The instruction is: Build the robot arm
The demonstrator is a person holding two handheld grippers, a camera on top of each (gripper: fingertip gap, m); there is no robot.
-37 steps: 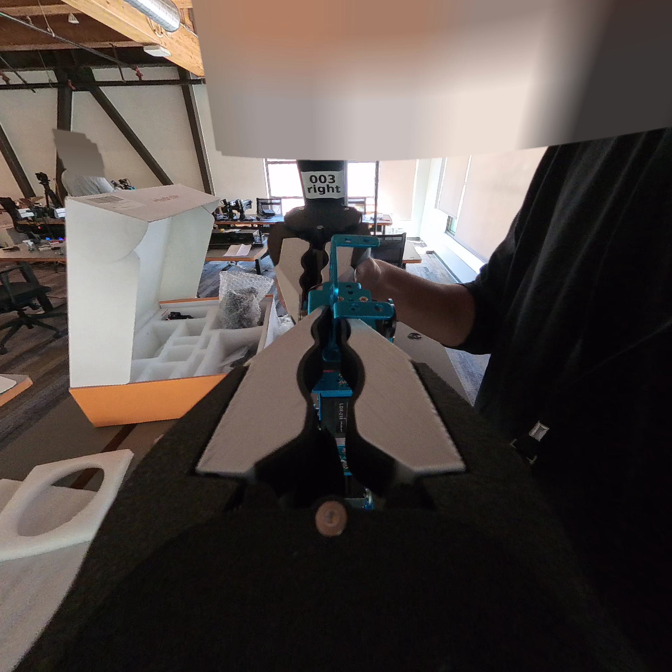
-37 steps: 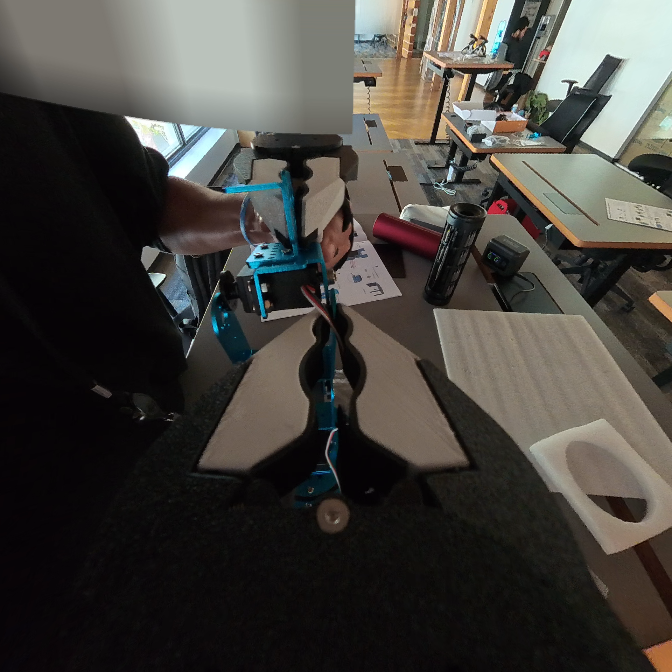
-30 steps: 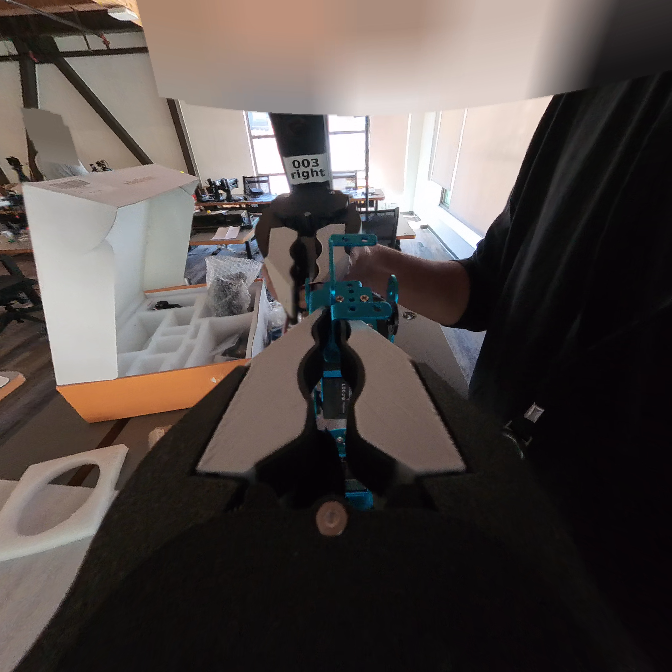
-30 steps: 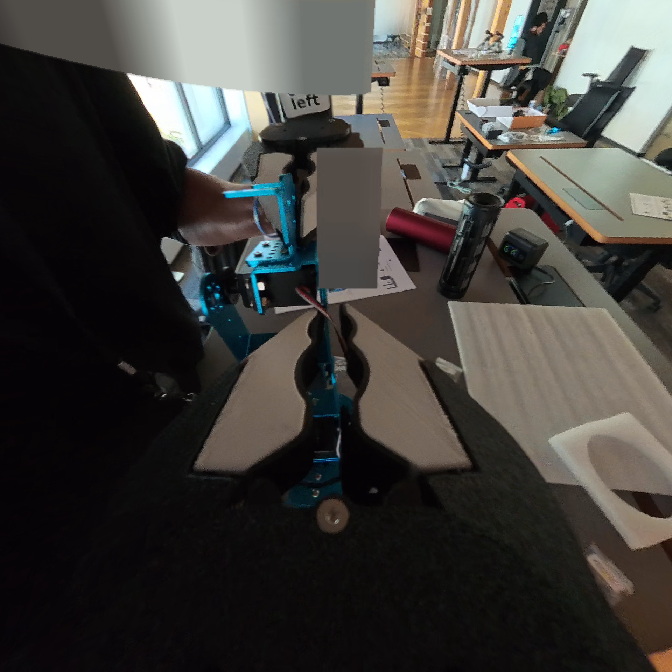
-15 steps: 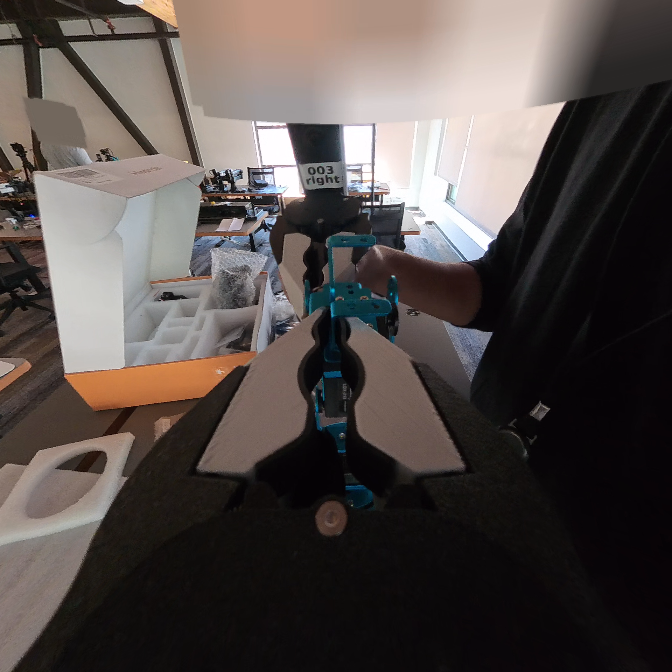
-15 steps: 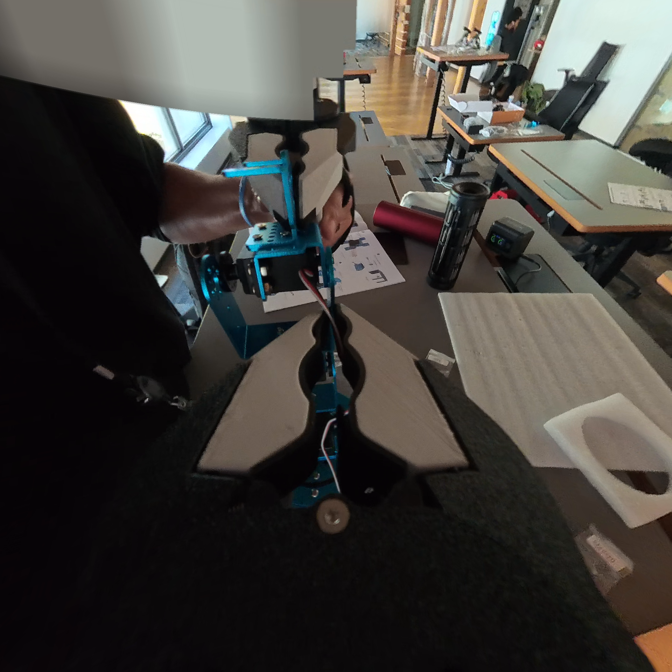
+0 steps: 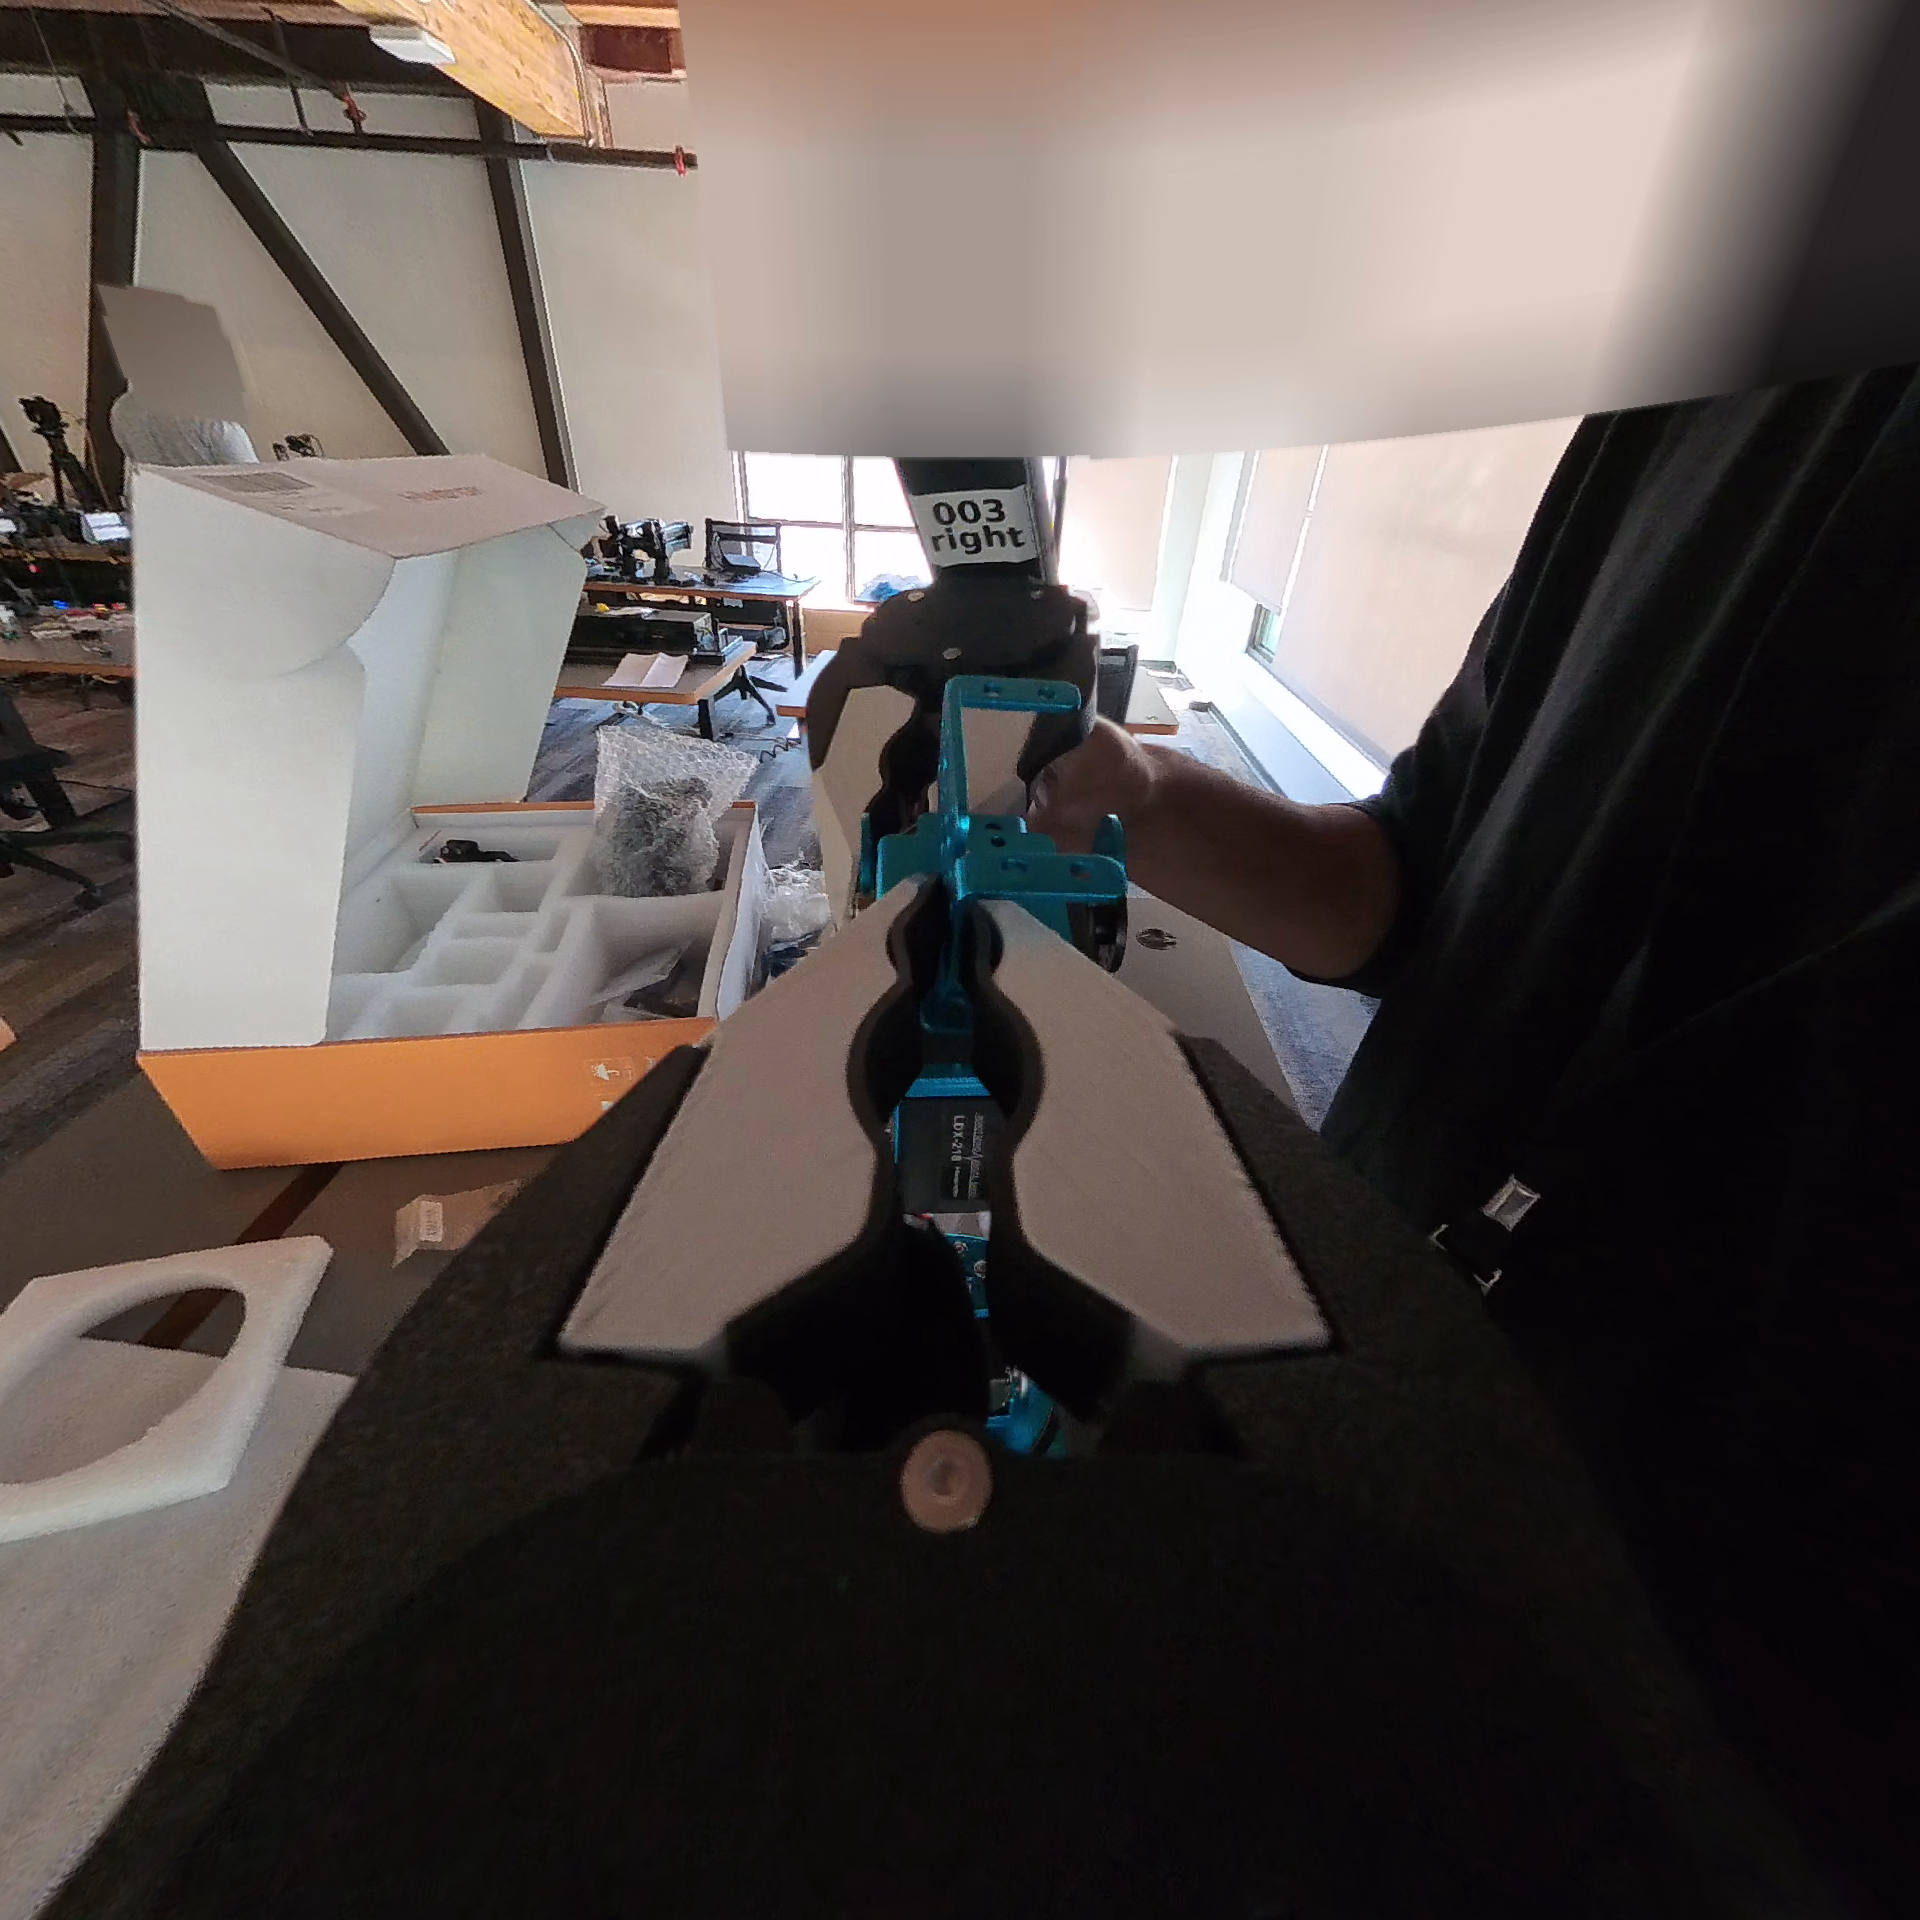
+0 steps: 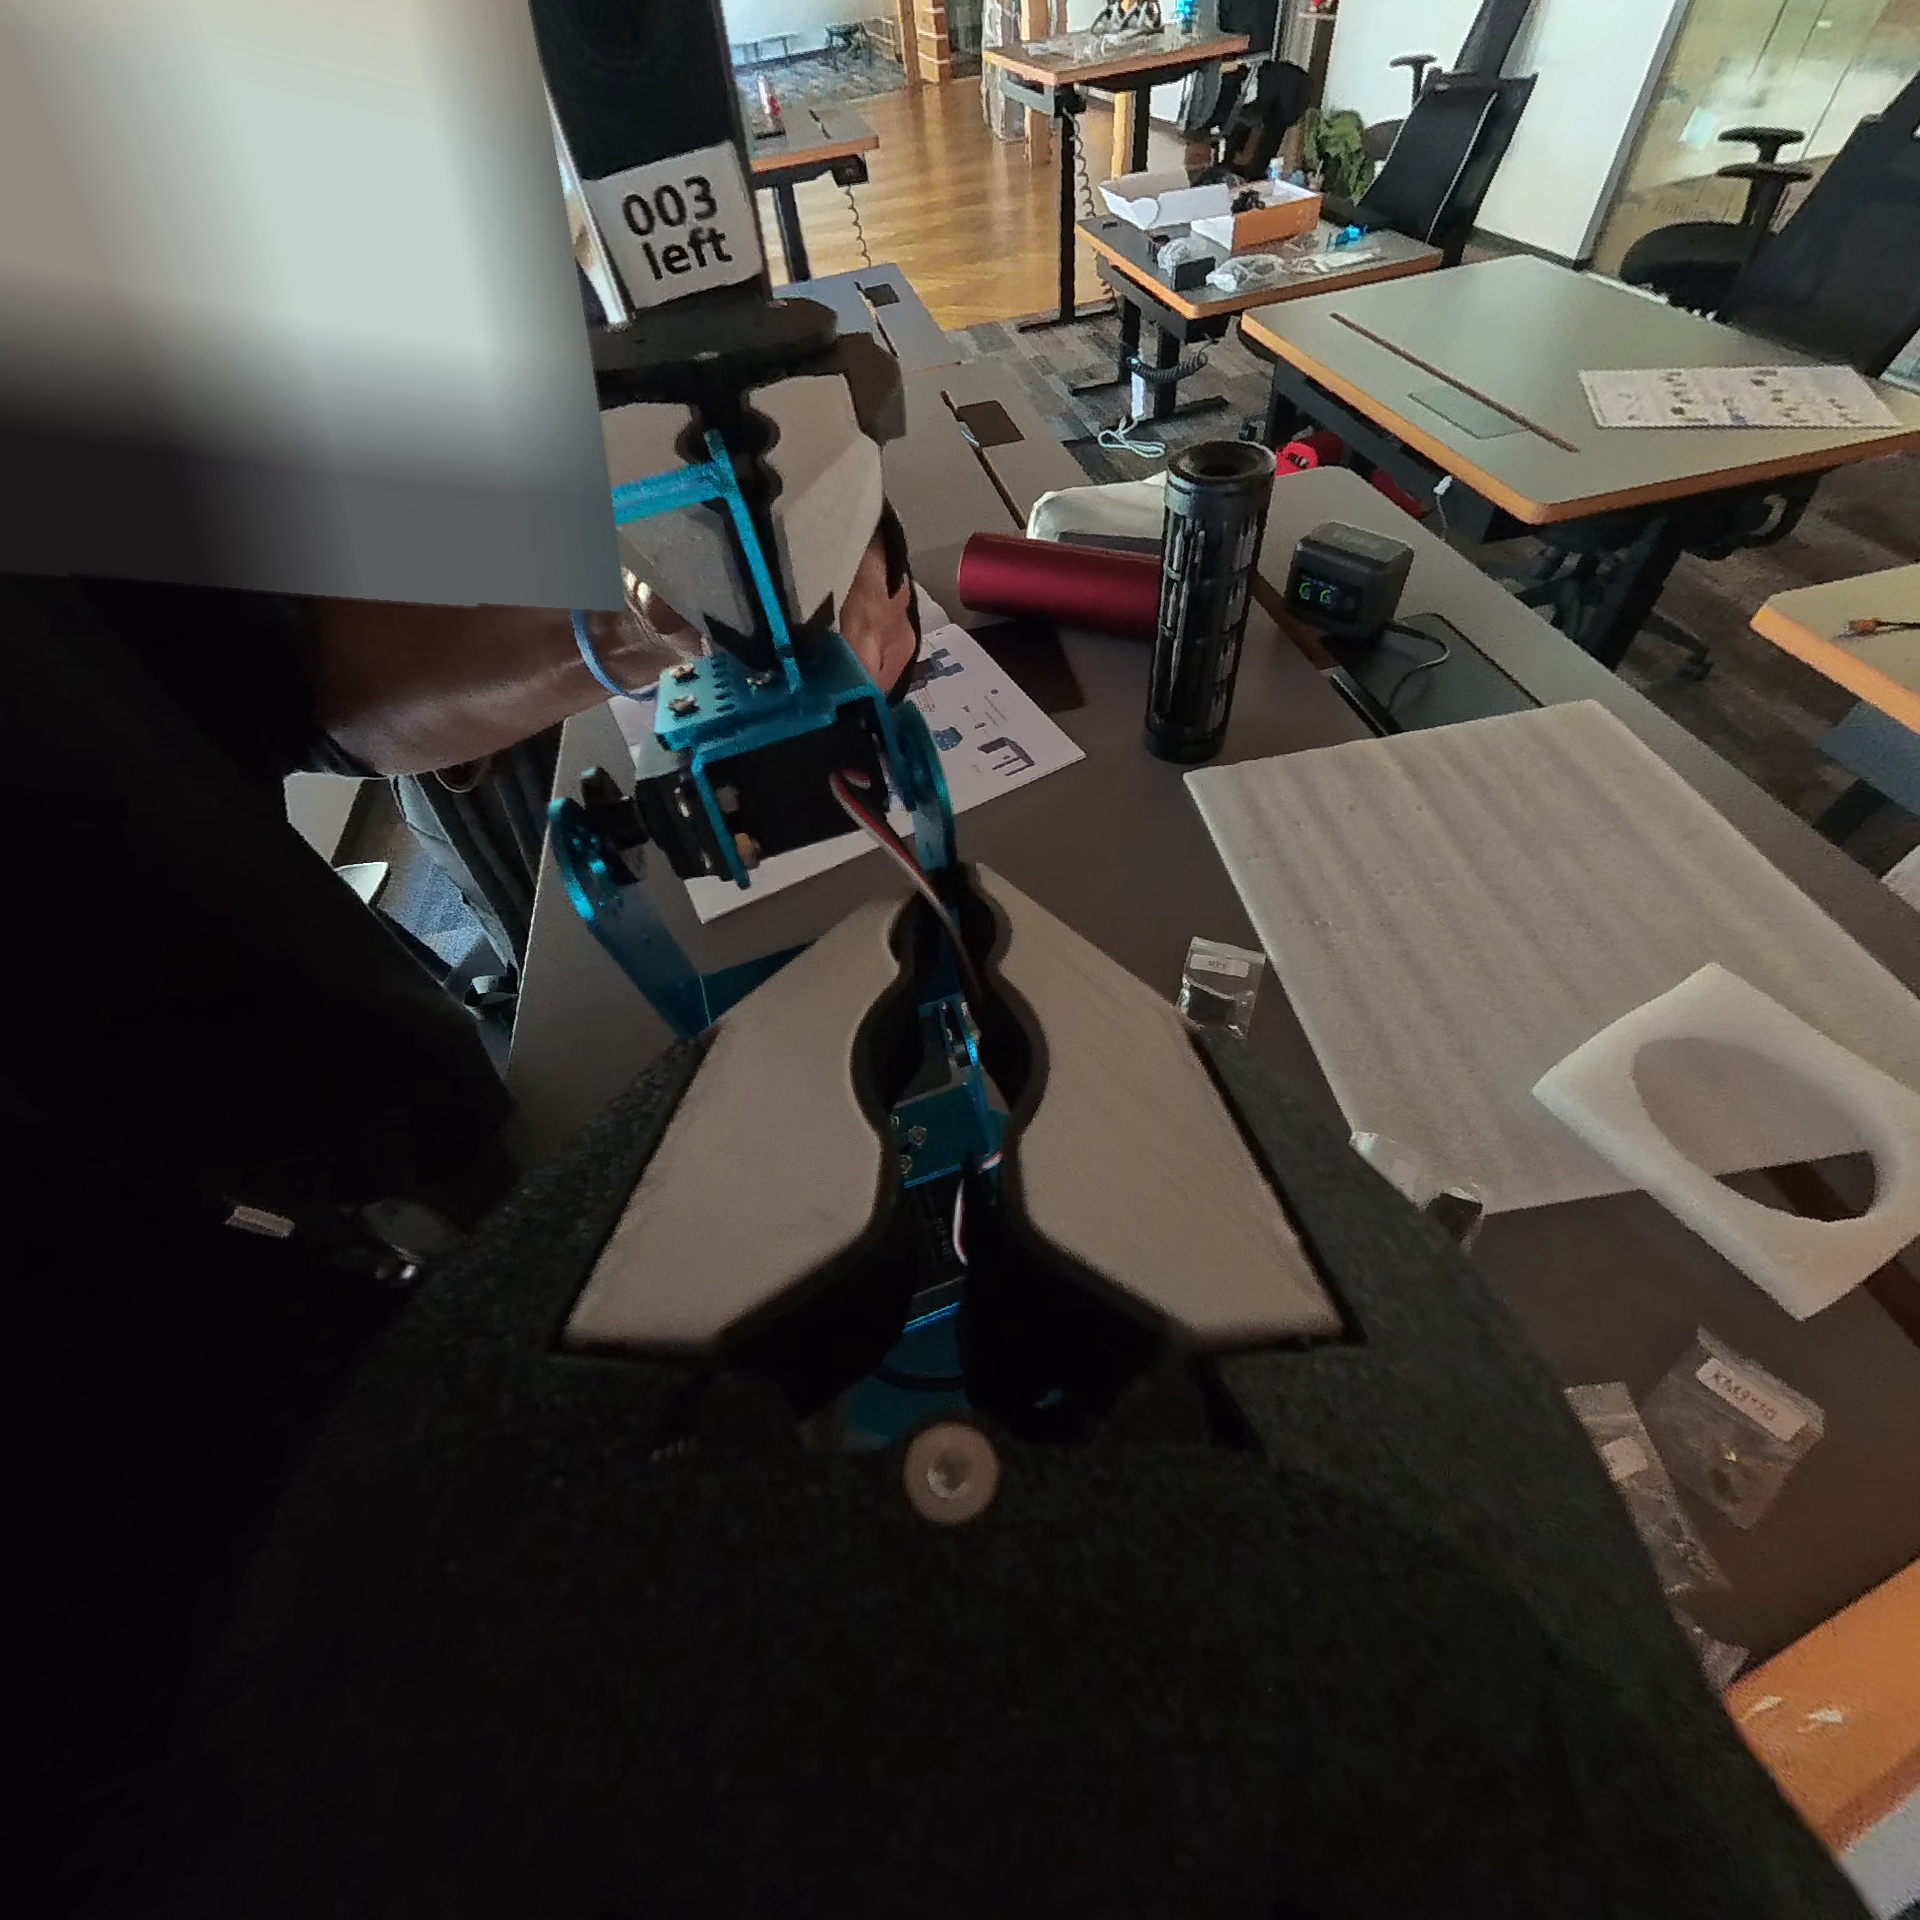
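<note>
Both grippers clamped onto one blue servo bracket assembly (image 7: 982,862), held up over the desk (image 8: 1101,831) between them: left gripper (image 7: 951,914) on one end, right gripper (image 8: 945,914) on the other. White label stickers on both handles, writing skipped. One orange-and-white box (image 7: 416,1081), two white foam cutouts, one black cylinder (image 8: 1205,592), one red tube (image 8: 1049,597).

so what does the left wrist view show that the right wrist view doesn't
Only the left wrist view shows the open orange-and-white box with its foam compartments and a bubble-wrap bag.

Only the right wrist view shows the red cylinder, the upright black cylinder, the printed sheet and the ribbed foam sheet.

Both show the blue metal servo assembly, with the left gripper and right gripper shut on it, and the cut-out foam block.
</note>
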